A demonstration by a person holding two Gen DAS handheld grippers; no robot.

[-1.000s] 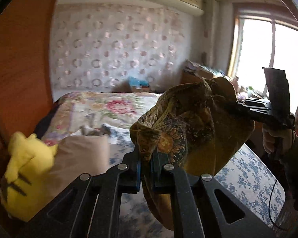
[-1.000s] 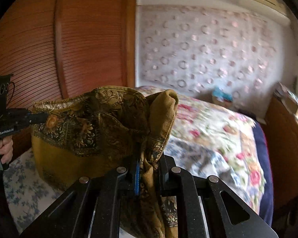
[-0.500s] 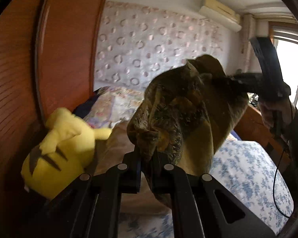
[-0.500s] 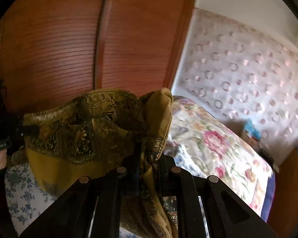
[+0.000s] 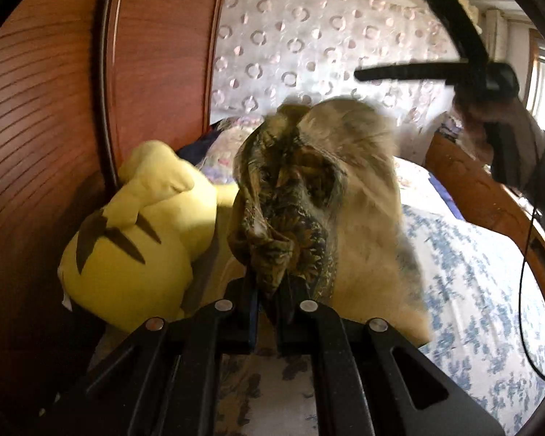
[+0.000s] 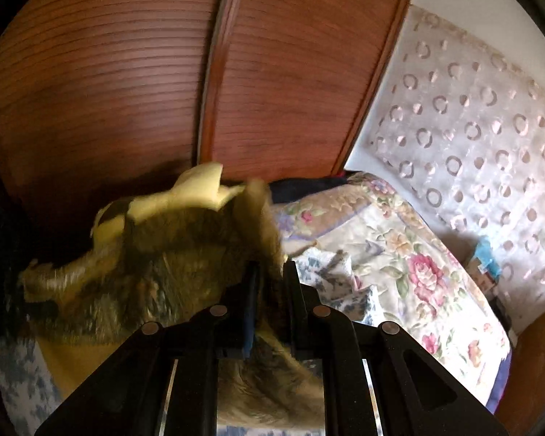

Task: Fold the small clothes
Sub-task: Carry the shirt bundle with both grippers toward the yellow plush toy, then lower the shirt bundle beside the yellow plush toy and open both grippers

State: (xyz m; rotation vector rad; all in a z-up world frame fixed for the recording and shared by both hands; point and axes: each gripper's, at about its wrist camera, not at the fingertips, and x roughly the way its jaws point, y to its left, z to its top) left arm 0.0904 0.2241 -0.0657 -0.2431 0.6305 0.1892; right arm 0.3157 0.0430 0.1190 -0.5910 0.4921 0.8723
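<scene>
An ochre cloth (image 5: 290, 200) with a dark paisley border hangs bunched over the bed, blurred by motion. My left gripper (image 5: 270, 283) is shut on its lower corner. My right gripper (image 6: 270, 272) has its jaws opening; the cloth (image 6: 170, 265) still passes loosely between them and sags to the left. In the left wrist view the right gripper (image 5: 359, 74) sits up and to the right of the cloth's top, held by a hand (image 5: 497, 127), with a gap between its tip and the fabric.
A yellow plush toy (image 5: 134, 239) lies against the wooden wardrobe doors (image 5: 54, 91) left of the cloth. The bed has a blue-flowered sheet (image 5: 472, 290) and a rose-patterned quilt (image 6: 399, 254). A black cable (image 5: 523, 290) hangs from the right hand.
Both grippers swung left toward the wardrobe and the plush toy. The right jaws have parted and the cloth's upper corner has dropped away from them; the cloth has collapsed lower.
</scene>
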